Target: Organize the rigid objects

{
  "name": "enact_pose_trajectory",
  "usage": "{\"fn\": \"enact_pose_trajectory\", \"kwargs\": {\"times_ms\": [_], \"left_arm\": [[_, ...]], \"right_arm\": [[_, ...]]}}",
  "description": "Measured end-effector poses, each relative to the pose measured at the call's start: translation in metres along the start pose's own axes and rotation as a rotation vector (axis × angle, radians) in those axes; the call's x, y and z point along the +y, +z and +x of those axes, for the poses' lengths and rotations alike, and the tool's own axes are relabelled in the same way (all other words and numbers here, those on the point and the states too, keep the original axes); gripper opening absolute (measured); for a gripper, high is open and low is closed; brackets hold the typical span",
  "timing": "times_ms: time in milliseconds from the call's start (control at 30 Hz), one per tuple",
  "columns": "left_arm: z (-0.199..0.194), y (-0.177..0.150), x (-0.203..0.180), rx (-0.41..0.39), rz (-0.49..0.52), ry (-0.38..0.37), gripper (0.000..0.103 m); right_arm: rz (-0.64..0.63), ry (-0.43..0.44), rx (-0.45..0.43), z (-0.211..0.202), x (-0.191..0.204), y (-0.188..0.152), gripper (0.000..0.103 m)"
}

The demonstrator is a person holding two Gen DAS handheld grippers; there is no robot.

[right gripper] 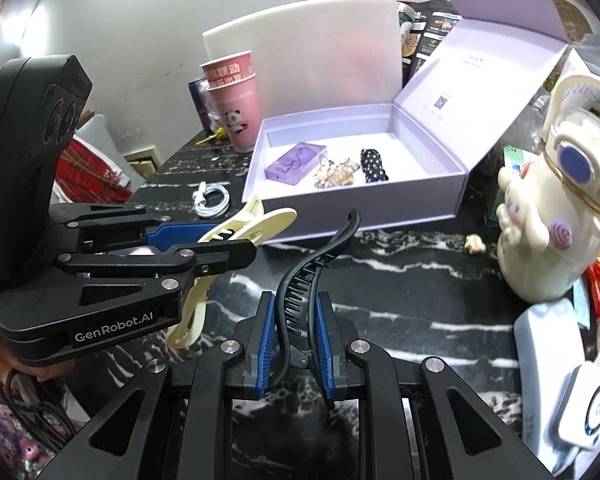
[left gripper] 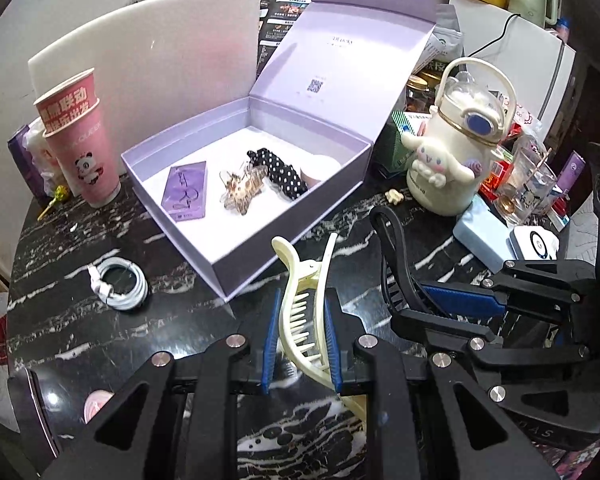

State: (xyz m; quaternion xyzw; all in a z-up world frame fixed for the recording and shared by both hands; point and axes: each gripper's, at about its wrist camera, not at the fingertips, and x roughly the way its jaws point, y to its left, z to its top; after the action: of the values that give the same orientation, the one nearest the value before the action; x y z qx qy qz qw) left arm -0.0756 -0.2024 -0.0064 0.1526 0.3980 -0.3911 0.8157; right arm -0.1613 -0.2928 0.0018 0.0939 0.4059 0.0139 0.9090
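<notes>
- Left gripper (left gripper: 300, 344) fingers clamp a cream clip (left gripper: 304, 312); right gripper (right gripper: 296, 344) fingers clamp a black clip (right gripper: 300, 292).
- Both hang just before the open box (left gripper: 236, 248), above the tabletop (left gripper: 80, 312).
- Judged next: carry each over the rim, then release inside.

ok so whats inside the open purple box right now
Inside the purple box: a purple card, a gold sparkly clip, a black polka-dot clip and a pink round thing, partly hidden by the box wall.

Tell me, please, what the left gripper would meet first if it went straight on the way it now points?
Probably the near front wall of the open lilac box; the left gripper, shut on the cream hair claw, aims just short of it, though depth is uncertain.
</notes>
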Motion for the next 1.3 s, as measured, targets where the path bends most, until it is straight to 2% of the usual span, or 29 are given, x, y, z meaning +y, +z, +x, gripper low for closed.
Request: {"fn": "enact_pose_trajectory", "kwargs": {"times_ms": [867,1300], "left_arm": [[0.014,0.058,0.027,-0.036,-0.017,0.027,0.021],[0.020,0.093,0.049,-0.073,-0.025,0.070,0.021]], "right_arm": [[-0.072,0.013,-0.071,0.022,-0.021,0.058,0.020],[-0.096,0.018,-0.114,0.034,-0.030,0.098,0.020]]}}
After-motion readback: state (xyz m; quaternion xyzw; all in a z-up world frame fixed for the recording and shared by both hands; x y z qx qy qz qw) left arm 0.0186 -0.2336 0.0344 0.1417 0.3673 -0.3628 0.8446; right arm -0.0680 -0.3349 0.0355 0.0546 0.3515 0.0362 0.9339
